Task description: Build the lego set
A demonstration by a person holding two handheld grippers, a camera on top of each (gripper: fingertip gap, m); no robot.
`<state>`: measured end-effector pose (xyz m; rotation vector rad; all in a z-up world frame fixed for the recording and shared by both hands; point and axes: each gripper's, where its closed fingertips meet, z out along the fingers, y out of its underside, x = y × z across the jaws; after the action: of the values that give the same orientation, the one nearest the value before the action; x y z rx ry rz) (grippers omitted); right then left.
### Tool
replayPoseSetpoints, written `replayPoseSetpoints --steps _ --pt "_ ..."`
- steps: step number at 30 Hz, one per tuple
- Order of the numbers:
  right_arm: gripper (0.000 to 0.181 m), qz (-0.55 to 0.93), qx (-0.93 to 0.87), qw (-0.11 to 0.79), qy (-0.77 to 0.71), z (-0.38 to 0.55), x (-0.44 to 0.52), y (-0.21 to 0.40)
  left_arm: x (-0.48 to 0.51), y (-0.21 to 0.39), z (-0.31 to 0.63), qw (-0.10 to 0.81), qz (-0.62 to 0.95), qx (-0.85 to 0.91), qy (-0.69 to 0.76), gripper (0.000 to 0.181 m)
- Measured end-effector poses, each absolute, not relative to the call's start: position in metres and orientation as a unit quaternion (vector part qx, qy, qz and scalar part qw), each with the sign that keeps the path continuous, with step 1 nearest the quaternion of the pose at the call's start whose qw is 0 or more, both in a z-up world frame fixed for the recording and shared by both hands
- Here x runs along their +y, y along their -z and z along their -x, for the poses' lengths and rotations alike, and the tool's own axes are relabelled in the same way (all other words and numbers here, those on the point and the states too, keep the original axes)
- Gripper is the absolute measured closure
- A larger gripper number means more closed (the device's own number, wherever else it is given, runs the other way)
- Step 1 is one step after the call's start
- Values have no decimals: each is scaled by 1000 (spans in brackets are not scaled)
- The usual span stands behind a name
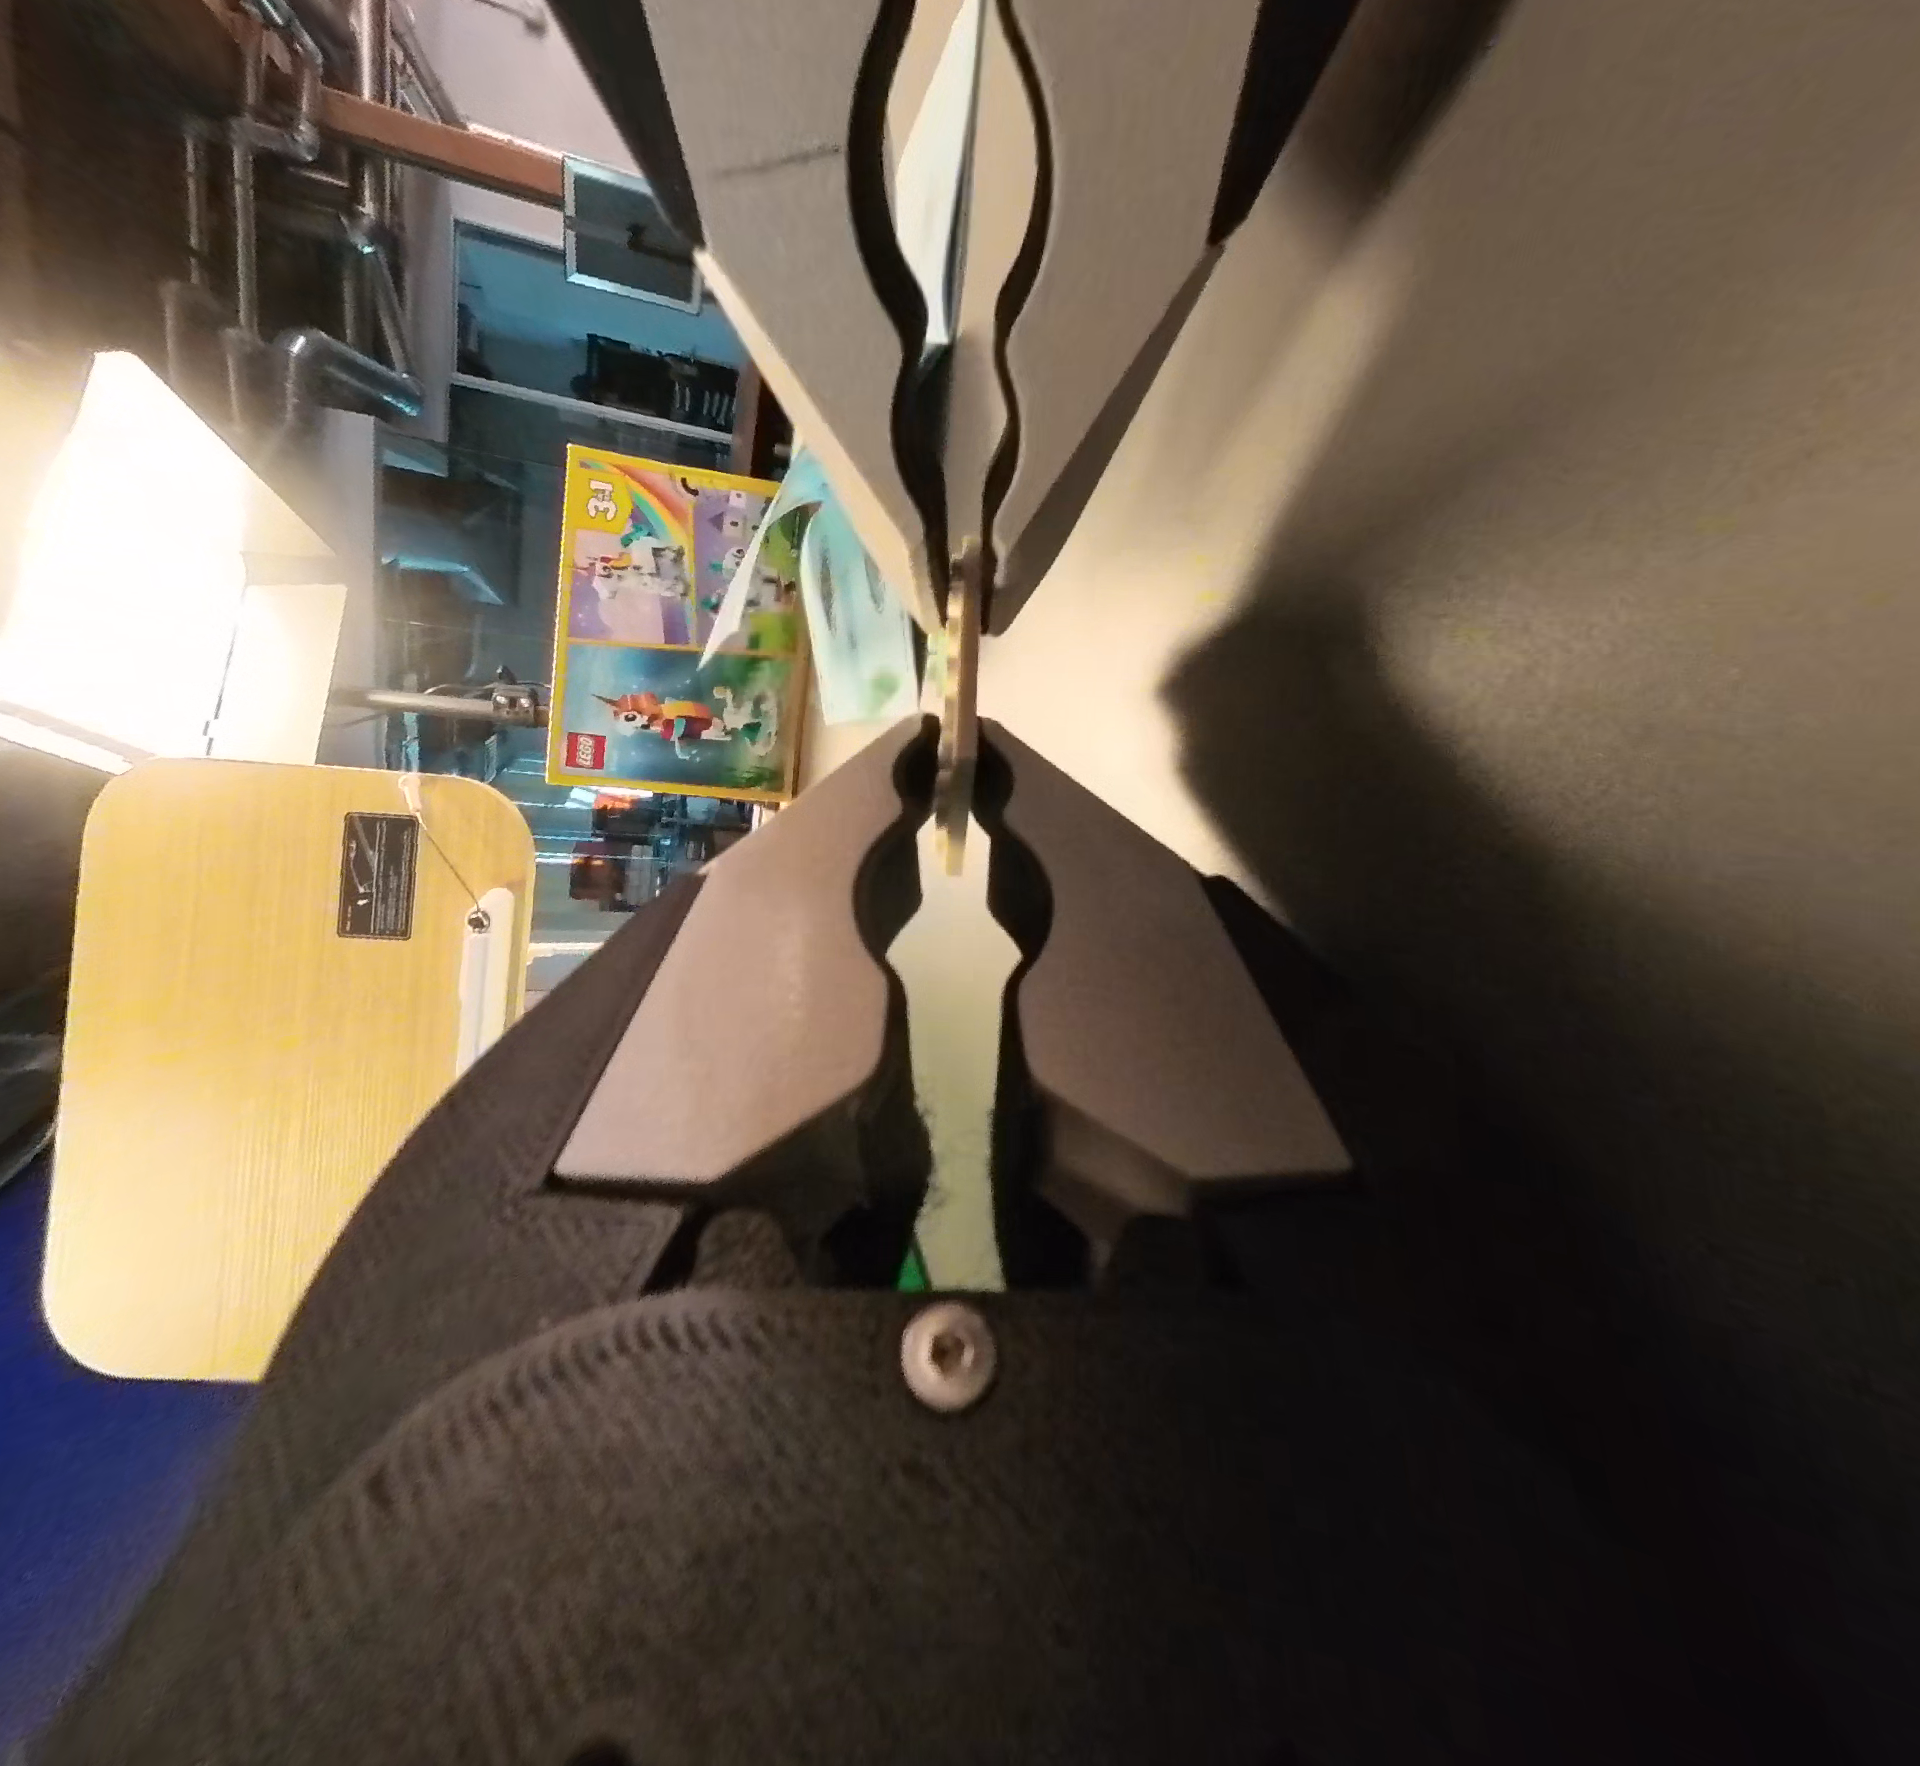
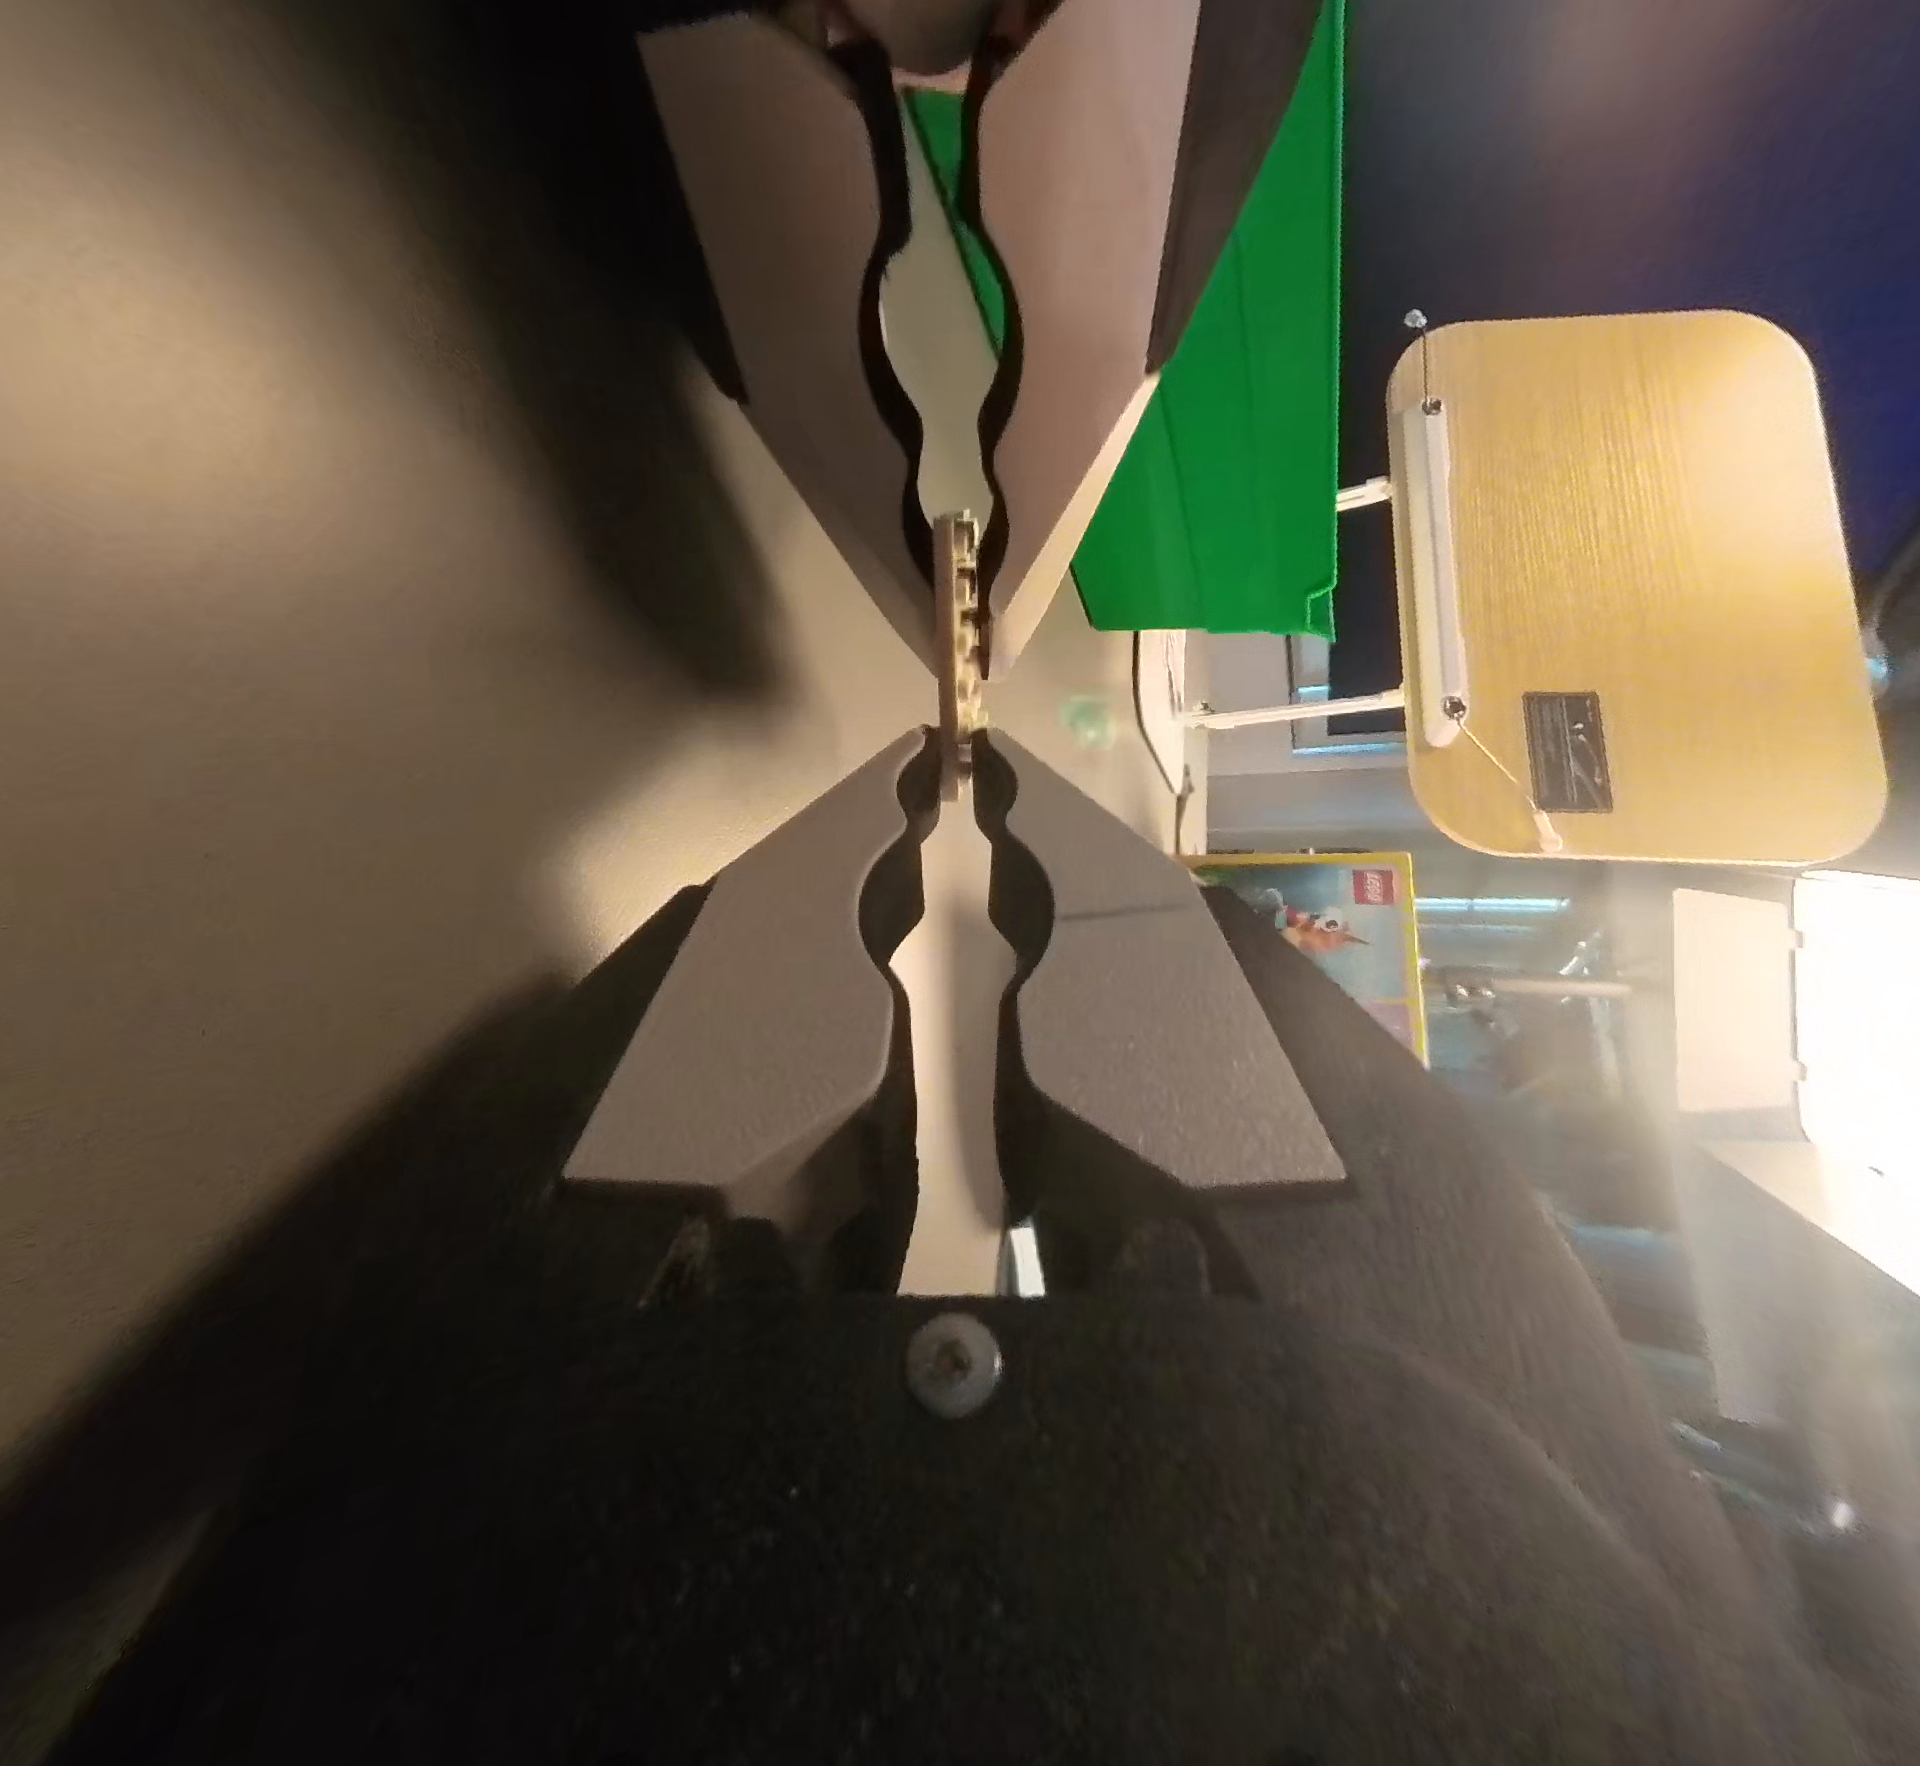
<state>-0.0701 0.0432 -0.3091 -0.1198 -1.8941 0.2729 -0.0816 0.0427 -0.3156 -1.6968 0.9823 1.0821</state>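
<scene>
A thin tan lego plate (image 1: pixel 958 677) stands edge-on between both grippers, just above the white table (image 1: pixel 1507 521). My left gripper (image 1: pixel 951 750) comes from the bottom of the left wrist view and is shut on one end of it. My right gripper (image 1: pixel 961 578) comes from the top and is shut on the other end. In the right wrist view the plate (image 2: pixel 958 615) shows its studs, with my right gripper (image 2: pixel 951 760) below and the left gripper (image 2: pixel 961 662) above, tip to tip.
A yellow lego box (image 1: pixel 675 625) stands at the far side of the table, with paper instruction sheets (image 1: pixel 852 646) leaning by it. A pale wooden board (image 1: pixel 281 1062) and a bright lamp (image 1: pixel 125 553) are beyond. A green cloth (image 2: pixel 1226 366) hangs behind the left gripper. Less than 4 cm separates the two grippers' tips.
</scene>
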Motion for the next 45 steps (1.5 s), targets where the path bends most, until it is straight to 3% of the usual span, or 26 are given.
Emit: replayPoseSetpoints --steps 9,16,20,31,35,45 --pt "163 105 -820 512 -234 68 53 306 44 316 79 435 670 407 -442 177" --pt "160 240 -813 252 -467 68 67 301 43 320 69 442 663 432 -423 177" --pt "160 301 -799 175 -490 90 74 303 43 319 67 446 660 434 -421 177" --pt "155 243 -865 82 -432 114 47 332 44 318 69 442 659 433 -427 177" --pt "171 206 -871 21 -446 94 41 330 44 319 66 446 657 439 -421 177" --pt "151 195 -871 51 -448 111 37 328 45 318 65 447 653 441 -423 177"
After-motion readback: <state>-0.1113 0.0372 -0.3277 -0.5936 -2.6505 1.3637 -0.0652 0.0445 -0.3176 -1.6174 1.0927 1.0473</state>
